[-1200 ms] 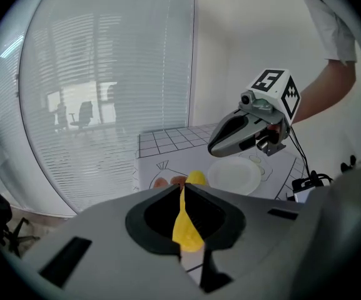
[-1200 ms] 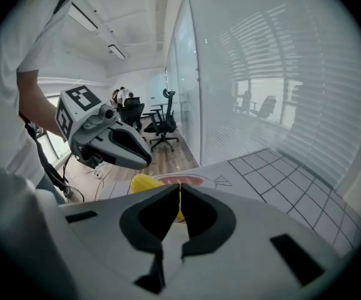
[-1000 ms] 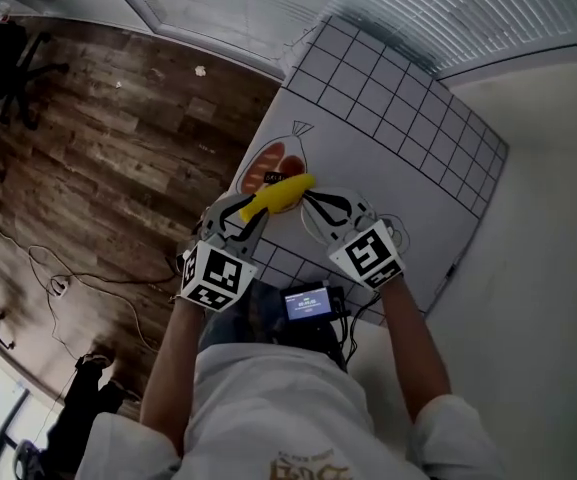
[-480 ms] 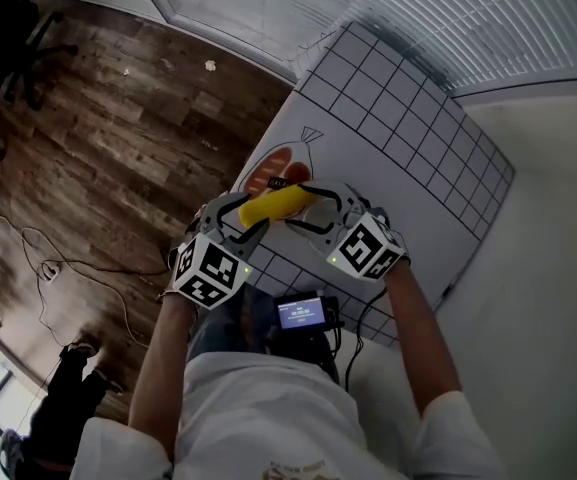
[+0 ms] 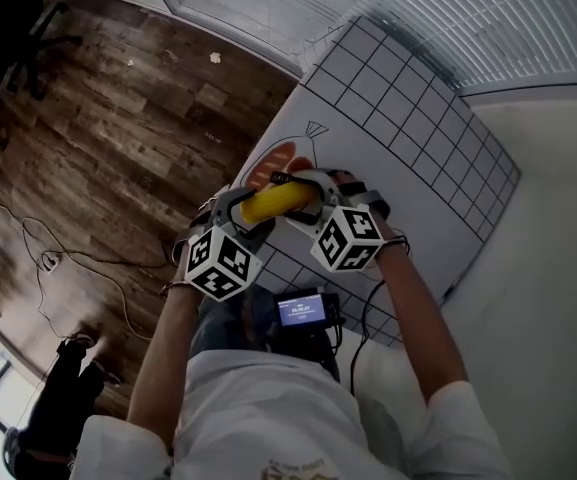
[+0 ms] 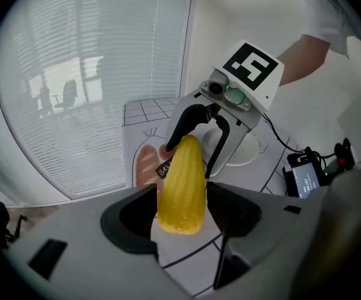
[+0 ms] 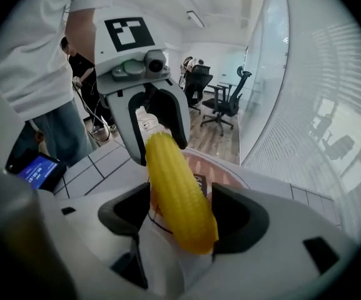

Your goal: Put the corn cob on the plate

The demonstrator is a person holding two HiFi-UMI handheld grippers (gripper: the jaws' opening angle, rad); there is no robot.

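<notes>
A yellow corn cob [image 5: 278, 200] lies low over the white gridded mat [image 5: 408, 138], spanning both grippers. Its thick end sits between the jaws of my left gripper [image 5: 253, 210], which are opening. In the left gripper view the corn cob [image 6: 181, 180] fills most of the gap. The jaws of my right gripper [image 5: 303, 193] are also opening wide and straddle the cob's other end [image 7: 177, 192]. I see no firm pinch on either side. A white plate [image 6: 250, 152] shows on the mat just behind the right gripper; the head view hides it.
A bread picture [image 5: 268, 163] is printed on the mat beside the cob. A small device with a lit screen [image 5: 303, 308] hangs at the person's waist. Wooden floor [image 5: 88, 148] lies past the mat's left edge. Office chairs [image 7: 227, 102] stand far behind.
Both grippers have sunk toward the mat with the cob. The right gripper, shut and beside the cob before, has rolled and opened around its end. The left jaws have widened.
</notes>
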